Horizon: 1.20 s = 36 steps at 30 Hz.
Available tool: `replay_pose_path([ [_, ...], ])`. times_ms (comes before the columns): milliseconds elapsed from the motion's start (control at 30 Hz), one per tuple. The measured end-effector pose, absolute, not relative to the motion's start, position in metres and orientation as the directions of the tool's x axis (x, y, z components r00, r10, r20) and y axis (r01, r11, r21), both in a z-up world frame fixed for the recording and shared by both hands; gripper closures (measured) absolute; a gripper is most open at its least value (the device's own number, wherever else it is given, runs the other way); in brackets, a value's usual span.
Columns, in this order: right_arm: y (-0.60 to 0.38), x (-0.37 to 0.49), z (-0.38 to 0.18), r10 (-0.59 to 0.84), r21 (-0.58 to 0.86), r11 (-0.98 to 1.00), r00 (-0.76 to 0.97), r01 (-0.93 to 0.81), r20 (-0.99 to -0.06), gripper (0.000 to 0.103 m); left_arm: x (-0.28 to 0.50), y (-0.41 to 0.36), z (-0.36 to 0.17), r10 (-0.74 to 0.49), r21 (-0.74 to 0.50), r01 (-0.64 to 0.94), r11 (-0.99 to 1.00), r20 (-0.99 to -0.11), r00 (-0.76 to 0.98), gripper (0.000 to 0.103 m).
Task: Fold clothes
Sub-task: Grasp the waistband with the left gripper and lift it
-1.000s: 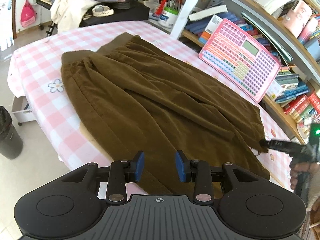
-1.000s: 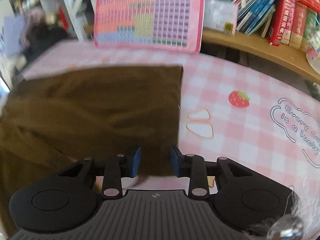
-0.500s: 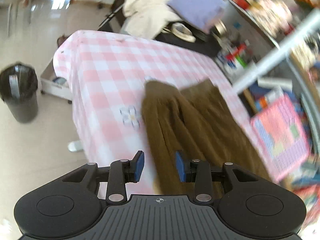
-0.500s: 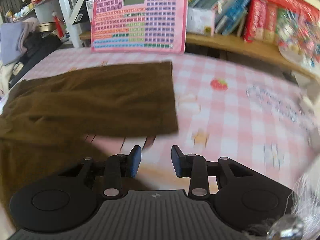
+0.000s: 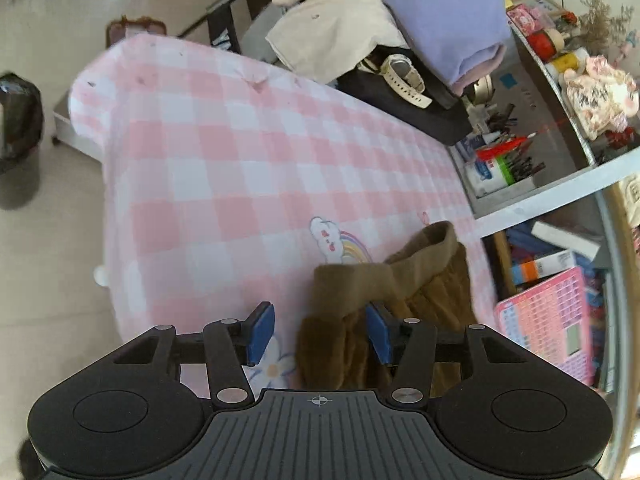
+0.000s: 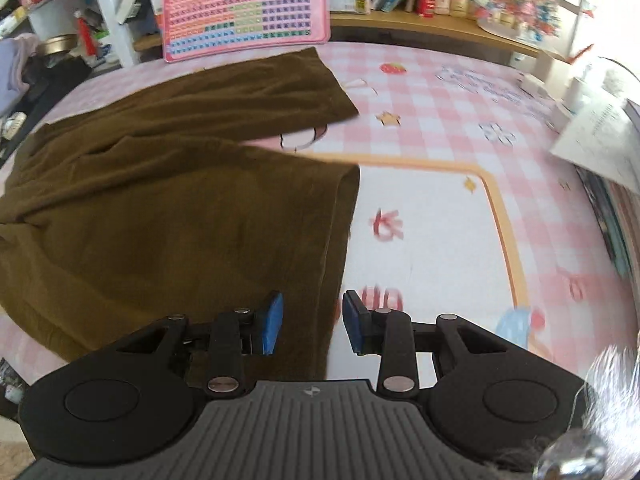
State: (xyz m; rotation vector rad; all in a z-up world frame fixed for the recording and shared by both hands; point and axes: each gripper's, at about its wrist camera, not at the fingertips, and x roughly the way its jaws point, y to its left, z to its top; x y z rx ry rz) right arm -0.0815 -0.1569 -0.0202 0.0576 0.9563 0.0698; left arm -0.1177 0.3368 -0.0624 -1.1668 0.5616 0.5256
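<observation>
Brown corduroy trousers point(image 6: 168, 184) lie spread on the pink checked tablecloth point(image 6: 460, 208), legs pointing right in the right wrist view. My right gripper point(image 6: 312, 324) is open, its blue pads either side of the near leg's hem edge. In the left wrist view the trousers' waistband end point(image 5: 400, 280) lies bunched. My left gripper point(image 5: 318, 332) is open right over the waistband corner, with cloth between the pads.
A pink keyboard toy point(image 6: 244, 4) leans on the bookshelf behind the trousers. Piled clothes point(image 5: 400, 12) and a black bag sit at the table's far end. A pen cup point(image 5: 496, 168) stands by the shelf. Papers point(image 6: 596, 136) lie at the right. The table's left edge point(image 5: 100, 184) drops to the floor.
My left gripper has swung left to the waistband end of the trousers. My right gripper has moved from the far leg's hem to the near leg's hem.
</observation>
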Motion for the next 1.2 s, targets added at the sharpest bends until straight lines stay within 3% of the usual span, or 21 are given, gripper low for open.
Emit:
replay_pose_path([
  [33, -0.154, -0.087, -0.022, 0.068, 0.080, 0.997, 0.575, -0.005, -0.815, 0.072, -0.114, 0.340, -0.064, 0.070, -0.710, -0.635, 0.304, -0.649, 0.758, 0.058],
  [100, -0.149, -0.096, -0.027, 0.035, 0.080, 0.995, 0.575, 0.052, -0.817, 0.072, -0.103, 0.344, -0.067, 0.025, -0.704, -0.628, 0.332, -0.659, 0.752, 0.088],
  [167, -0.142, -0.106, -0.029, -0.003, 0.061, 0.994, 0.592, 0.088, -0.806, 0.072, -0.094, 0.342, -0.059, 0.034, -0.669, -0.610, 0.424, -0.662, 0.749, 0.092],
  [300, -0.132, -0.115, -0.031, -0.057, 0.022, 0.992, 0.609, 0.122, -0.791, 0.075, -0.089, 0.310, 0.001, 0.076, -0.490, -0.401, 0.774, -0.556, 0.828, 0.093],
  [367, -0.128, -0.113, -0.031, -0.074, 0.003, 0.992, 0.606, 0.125, -0.792, 0.078, -0.095, 0.306, 0.013, 0.085, -0.449, -0.368, 0.815, -0.534, 0.841, 0.092],
  [467, -0.123, -0.111, -0.032, -0.077, -0.005, 0.993, 0.607, 0.119, -0.791, 0.079, -0.093, 0.334, -0.026, 0.062, -0.500, -0.521, 0.692, -0.677, 0.733, 0.093],
  [533, -0.121, -0.110, -0.033, -0.078, -0.012, 0.994, 0.612, 0.111, -0.787, 0.082, -0.092, 0.341, -0.051, 0.033, -0.513, -0.574, 0.638, -0.727, 0.686, 0.092],
  [1200, -0.142, -0.085, -0.039, -0.193, -0.103, 0.979, 0.624, 0.177, -0.757, 0.084, -0.067, 0.318, -0.060, -0.085, -0.568, -0.466, 0.678, -0.691, 0.718, 0.092],
])
